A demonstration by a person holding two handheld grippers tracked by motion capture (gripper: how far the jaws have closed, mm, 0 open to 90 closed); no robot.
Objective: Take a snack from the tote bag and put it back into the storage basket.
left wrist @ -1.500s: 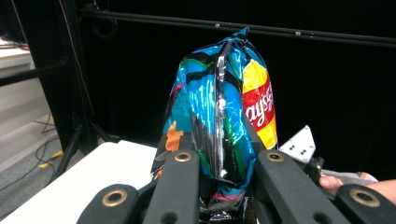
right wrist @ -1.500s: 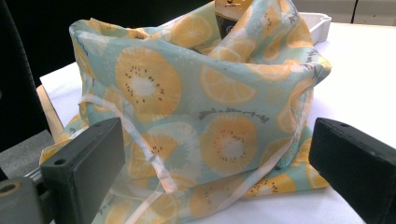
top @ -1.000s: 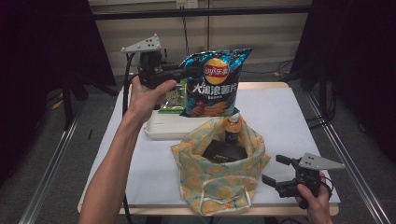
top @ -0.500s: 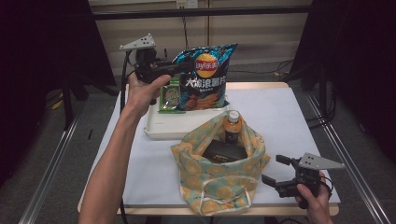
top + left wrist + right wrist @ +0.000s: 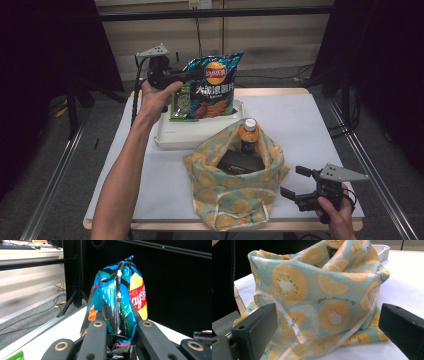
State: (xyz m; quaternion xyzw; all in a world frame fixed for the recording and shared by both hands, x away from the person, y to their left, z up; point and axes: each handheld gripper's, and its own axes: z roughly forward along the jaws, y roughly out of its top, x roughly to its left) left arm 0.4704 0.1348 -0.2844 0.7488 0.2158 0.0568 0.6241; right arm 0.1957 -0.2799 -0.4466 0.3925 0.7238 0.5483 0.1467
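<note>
White table [image 5: 320, 125], chip bag [image 5: 212, 85] lowered, trayward

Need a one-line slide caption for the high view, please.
Left gripper holds the chip bag over the white tray; right gripper waits open beside the fruit-print bag.

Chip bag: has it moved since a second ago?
Yes. The chip bag, clamped in the left gripper, has shifted left and down against the white tray; its bottom now hangs over the tray rather than right of it.

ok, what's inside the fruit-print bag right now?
In the fruit-print bag: an upright bottle with a white cap and a dark box. Anything beneath them is hidden by the cloth.
</note>
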